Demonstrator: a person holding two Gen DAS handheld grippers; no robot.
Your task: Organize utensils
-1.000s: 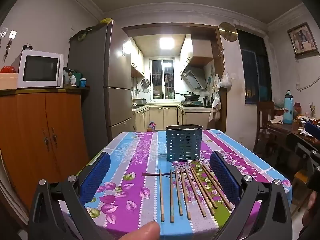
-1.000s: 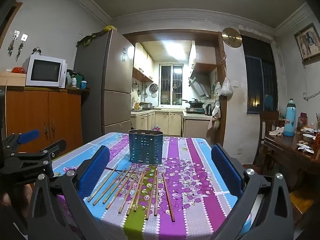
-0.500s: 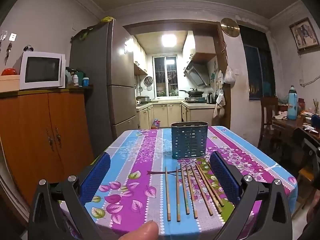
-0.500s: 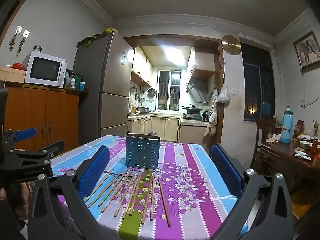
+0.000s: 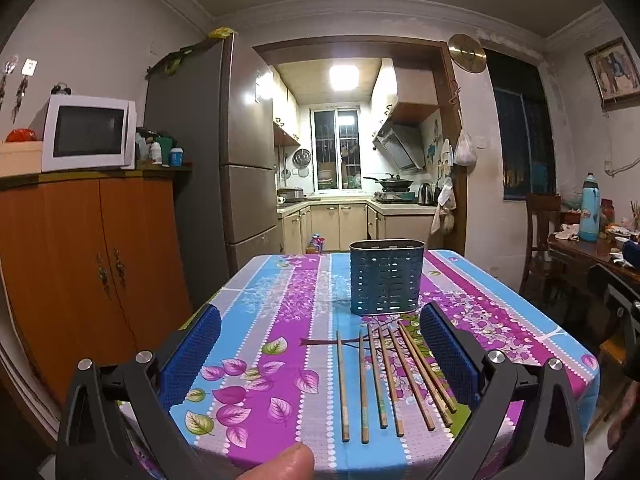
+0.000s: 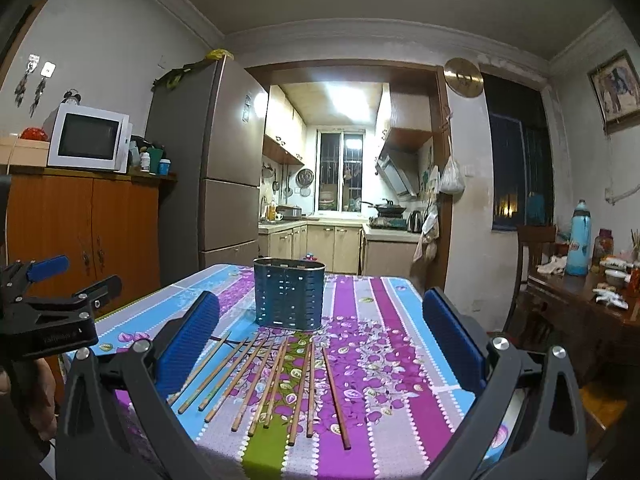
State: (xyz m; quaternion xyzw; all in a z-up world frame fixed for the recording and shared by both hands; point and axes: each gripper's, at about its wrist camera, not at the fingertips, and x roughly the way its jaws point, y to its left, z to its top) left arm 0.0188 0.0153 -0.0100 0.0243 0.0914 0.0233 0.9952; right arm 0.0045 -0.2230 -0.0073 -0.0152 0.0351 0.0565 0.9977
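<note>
Two hand-held grippers are held level above the near edge of the tabletop (image 5: pixel 256 280), both with blue pads spread wide and nothing between them. The left hand-held gripper (image 5: pixel 320 354) is aimed along the row of chopsticks (image 5: pixel 384 380); the right hand-held gripper (image 6: pixel 320 338) is aimed at the same row from slightly further right. The chopsticks are laid flat on the striped cloth in a loose fan, tips toward the blue slotted holder (image 5: pixel 386 278), which stands upright just behind them. This layout is judged to suit the task: each stick can be pinched at its near end and dropped upright into the holder.

Compared with the earlier frames, both views are seen to sit lower and further back: the holder appears higher in each picture and more of the cloth's near edge is shown. The chopsticks and holder are unchanged in position. No stick has yet been grasped.
</note>
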